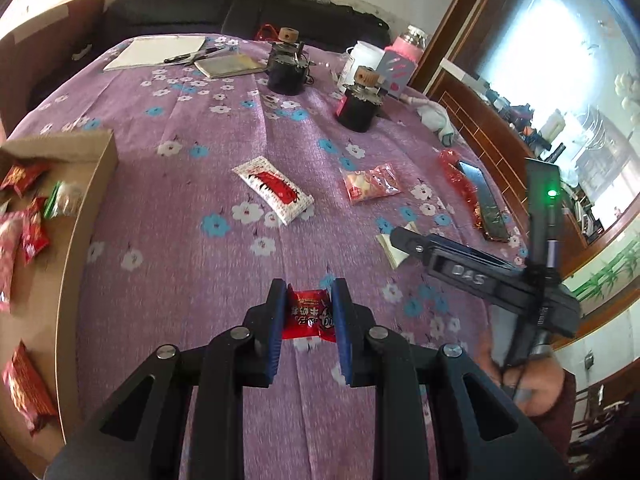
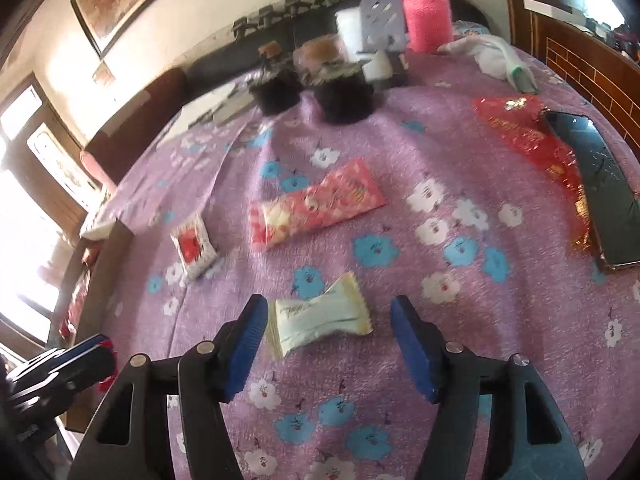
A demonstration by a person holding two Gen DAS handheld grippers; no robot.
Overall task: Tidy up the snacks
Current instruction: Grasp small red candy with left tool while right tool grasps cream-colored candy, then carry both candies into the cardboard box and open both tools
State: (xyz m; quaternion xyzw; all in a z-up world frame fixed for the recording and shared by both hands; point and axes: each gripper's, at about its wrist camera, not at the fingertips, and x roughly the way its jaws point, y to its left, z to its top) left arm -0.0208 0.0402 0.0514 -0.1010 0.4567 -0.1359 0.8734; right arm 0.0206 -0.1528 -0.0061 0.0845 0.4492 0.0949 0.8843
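Left gripper [image 1: 309, 312] fingers clamped on a red candy packet [image 1: 306, 316], blue pads touching both its sides, packet low over the purple floral cloth [image 1: 180, 240] on the bench. Cardboard box [image 1: 90, 200] at 9 o'clock in the left view, holding several red and pink snack packs and one green-edged one. White-and-red packet [image 1: 274, 190] lies at 12 o'clock on the cloth, pink-and-cream packet [image 1: 370, 184] at 1 o'clock.

Right gripper [image 2: 328, 334] fingers spread wide open around a cream twist-end candy [image 2: 318, 318]; left pad just beside its end, right pad apart from it. Candy flat on the cloth. In the right view the pink-and-cream packet sits at 12 o'clock and the white-and-red packet at 10 o'clock. Phone [image 2: 600, 184] on red foil wrapper [image 2: 528, 132] at 2 o'clock. Two dark jars [image 2: 344, 96] far back at 12 o'clock.
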